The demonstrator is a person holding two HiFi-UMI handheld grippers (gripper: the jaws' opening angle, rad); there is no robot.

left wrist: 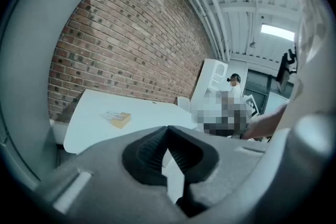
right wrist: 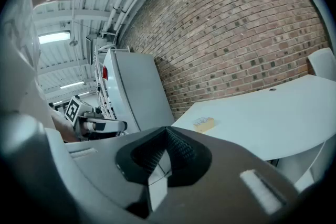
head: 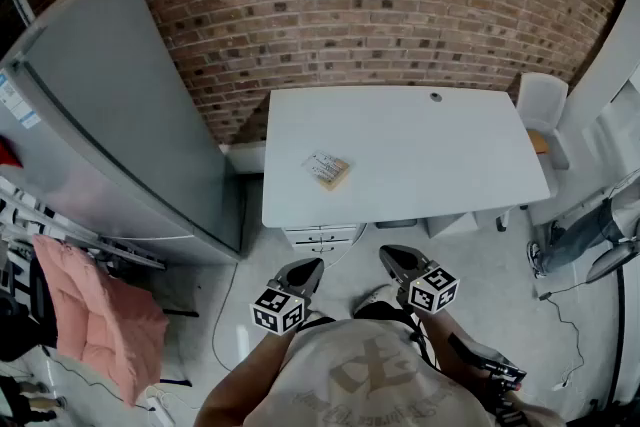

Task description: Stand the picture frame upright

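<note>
Left gripper (head: 311,265) and right gripper (head: 390,257), jaws shut, empty, hung short of the flat picture frame (head: 328,171); approach seemed next.

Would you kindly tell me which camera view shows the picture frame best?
The head view: it looks down on the picture frame, lying flat on the table. Both gripper views show it small and far off, from a low side angle.

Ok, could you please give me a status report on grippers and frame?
Left gripper shut, empty; right gripper likewise, both short of the table. Picture frame flat on it, untouched. Nothing in the way.
</note>
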